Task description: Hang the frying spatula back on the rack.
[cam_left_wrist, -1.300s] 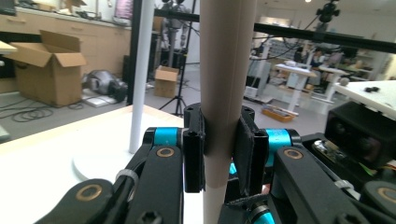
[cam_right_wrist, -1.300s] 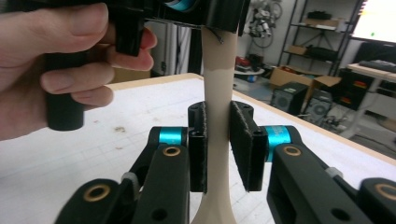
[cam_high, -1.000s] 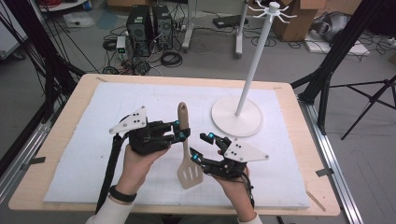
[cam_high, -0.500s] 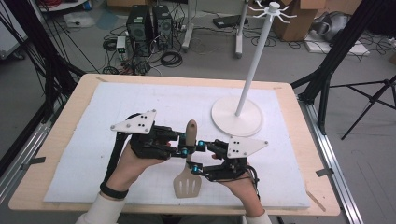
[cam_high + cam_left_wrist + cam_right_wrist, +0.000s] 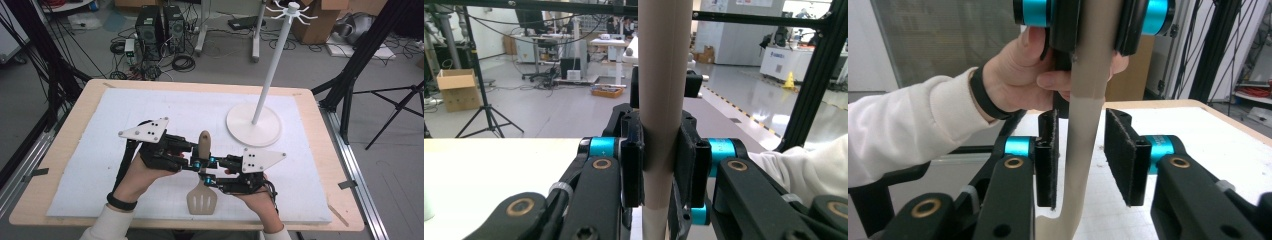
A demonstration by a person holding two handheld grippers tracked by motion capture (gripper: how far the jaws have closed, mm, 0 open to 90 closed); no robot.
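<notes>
A beige slotted spatula is held over the white mat, blade toward the near edge. My left gripper is shut on its round handle, with both pads pressed against it. My right gripper faces it from the right, just below that grip. Its jaws have just been closing, and the spatula's thin neck stands between the pads. In the right gripper view a gap still shows on each side of the neck.
A white stand with a round base and a tall pole topped by hooks sits on the mat at the back right. The white mat covers most of the wooden table. Black frame posts, cables and computers stand on the floor around it.
The spatula in the left gripper has shifted slightly toward the near edge and the right gripper. The right gripper's jaws have narrowed around its neck.
</notes>
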